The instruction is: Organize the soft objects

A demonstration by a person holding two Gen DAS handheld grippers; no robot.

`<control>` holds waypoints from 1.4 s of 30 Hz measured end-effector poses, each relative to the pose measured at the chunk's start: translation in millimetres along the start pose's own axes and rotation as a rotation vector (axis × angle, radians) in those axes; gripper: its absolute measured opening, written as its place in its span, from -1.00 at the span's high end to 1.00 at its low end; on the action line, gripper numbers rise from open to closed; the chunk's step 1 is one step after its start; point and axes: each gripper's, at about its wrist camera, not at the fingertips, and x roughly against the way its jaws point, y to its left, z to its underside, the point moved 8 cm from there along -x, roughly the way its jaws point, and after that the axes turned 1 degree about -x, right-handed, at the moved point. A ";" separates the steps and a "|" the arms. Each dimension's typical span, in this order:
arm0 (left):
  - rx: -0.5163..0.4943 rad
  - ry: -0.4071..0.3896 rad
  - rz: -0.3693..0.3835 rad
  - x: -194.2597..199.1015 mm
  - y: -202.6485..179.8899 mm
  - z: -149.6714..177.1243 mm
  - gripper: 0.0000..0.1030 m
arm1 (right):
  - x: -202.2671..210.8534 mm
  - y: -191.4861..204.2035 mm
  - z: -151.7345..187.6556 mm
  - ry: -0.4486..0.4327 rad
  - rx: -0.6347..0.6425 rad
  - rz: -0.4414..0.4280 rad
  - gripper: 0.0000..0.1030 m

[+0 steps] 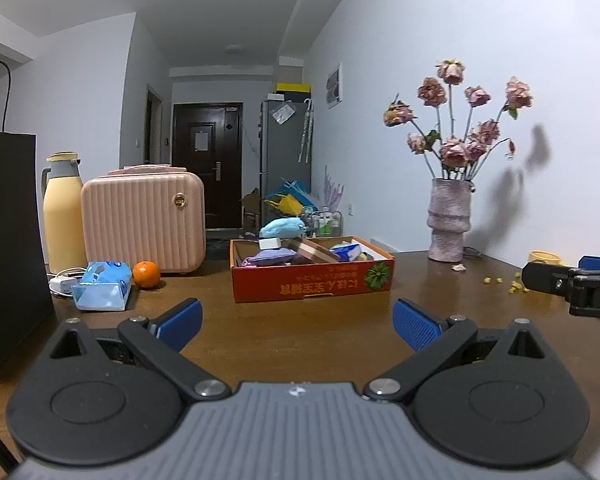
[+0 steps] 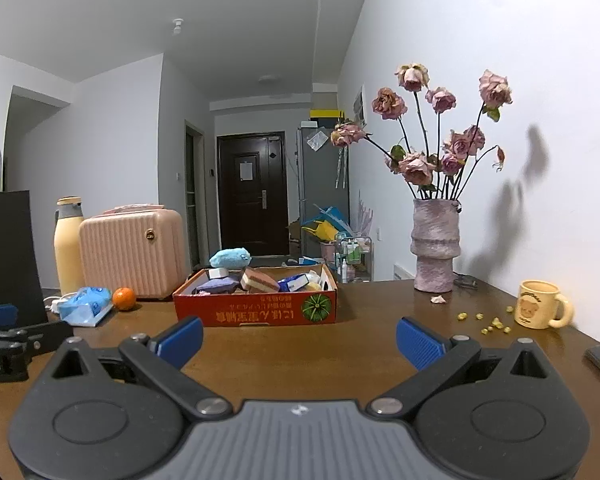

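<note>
While both grippers, left gripper [image 1: 298, 322] and right gripper [image 2: 299, 338], hover spread and empty, the far overfull red box [image 1: 312, 284] risks spilling its blue plush [image 1: 282, 227].

The table [image 2: 360, 344] is showing dark polished wood with a soft shine, the red box [image 2: 256, 310] is looking like printed cardboard, the vase [image 2: 435, 248] is appearing rough and matt, and the left tongs [image 1: 298, 324] are wearing ribbed blue pads [image 1: 414, 326] on matt black plastic.
</note>
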 end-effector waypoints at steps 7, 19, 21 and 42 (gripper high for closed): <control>-0.003 -0.009 0.022 25.1 -7.8 1.2 -1.00 | 32.6 3.1 3.1 -0.002 0.024 0.010 -1.00; -0.001 -0.025 0.034 36.0 -10.7 0.2 -1.00 | 43.8 2.9 3.0 -0.009 0.025 0.015 -1.00; -0.001 -0.024 0.034 36.0 -10.9 0.2 -1.00 | 43.5 3.4 2.3 -0.010 0.025 0.014 -1.00; -0.014 -0.031 0.045 39.0 -15.2 -0.3 -1.00 | 43.8 3.7 1.9 -0.013 0.025 0.014 -1.00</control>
